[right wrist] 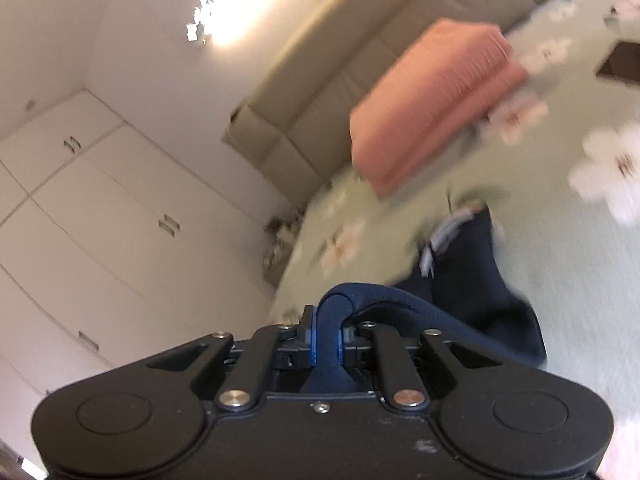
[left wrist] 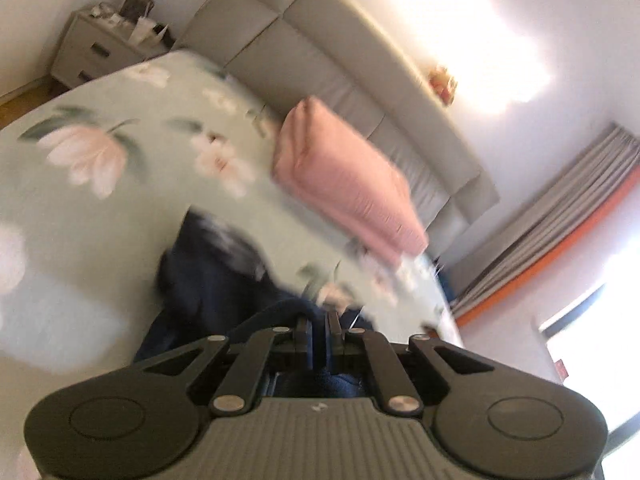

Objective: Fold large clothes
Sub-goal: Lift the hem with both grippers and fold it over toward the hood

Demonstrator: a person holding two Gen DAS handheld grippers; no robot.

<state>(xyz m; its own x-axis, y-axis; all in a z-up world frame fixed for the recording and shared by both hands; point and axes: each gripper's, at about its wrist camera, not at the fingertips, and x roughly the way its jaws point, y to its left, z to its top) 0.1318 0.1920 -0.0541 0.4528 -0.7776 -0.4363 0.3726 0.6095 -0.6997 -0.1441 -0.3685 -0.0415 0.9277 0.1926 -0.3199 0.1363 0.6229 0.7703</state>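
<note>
- between the two grippers hangs a dark blue garment [right wrist: 472, 280]; the right gripper [right wrist: 326, 336] is clenched on a thick rolled edge of it, the cloth bunched between the jaws
- the left gripper [left wrist: 320, 334] is clenched too, with dark blue cloth at its closed tips; the pinch itself is thin and blurred, but it reads as a grip on another edge of the same garment [left wrist: 208, 276]
- from each gripper the garment trails forward and down onto the bed, its far end with a pale striped patch lying toward the pink pillow [left wrist: 348, 184]
- neither hand looks nearer, so my guess is the next move needs both corners spread apart to pull the cloth taut
- the bed [left wrist: 100, 208] has a pale green flowered sheet and a grey padded headboard [left wrist: 320, 52]
- a nightstand [left wrist: 84, 52], curtains [left wrist: 560, 216] and white wardrobes [right wrist: 100, 208] stand around it
</note>
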